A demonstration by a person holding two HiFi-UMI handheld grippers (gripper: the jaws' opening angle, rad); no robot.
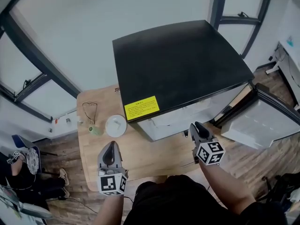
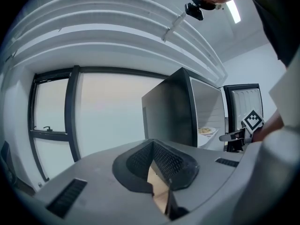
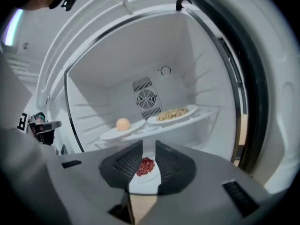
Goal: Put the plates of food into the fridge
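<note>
The black fridge point(image 1: 183, 64) stands open, its door point(image 1: 262, 121) swung to the right. In the right gripper view a plate with a peach-coloured ball point(image 3: 123, 124) and a plate of noodles point(image 3: 172, 113) rest on the fridge shelf point(image 3: 206, 116). Lower down a plate of red beans point(image 3: 146, 167) shows through the gap of my right gripper point(image 3: 149, 146), whose jaws stand apart and do not press on it. That right gripper point(image 1: 196, 125) is at the fridge's front edge. My left gripper point(image 1: 111, 146) hovers over the wooden table, tips together and empty.
A round white dish point(image 1: 116, 125), a small green thing point(image 1: 96, 130) and a wire-like loop point(image 1: 89, 109) lie on the wooden table point(image 1: 145, 156) left of the fridge. Windows and dark frames run behind. A person's legs show at the far left.
</note>
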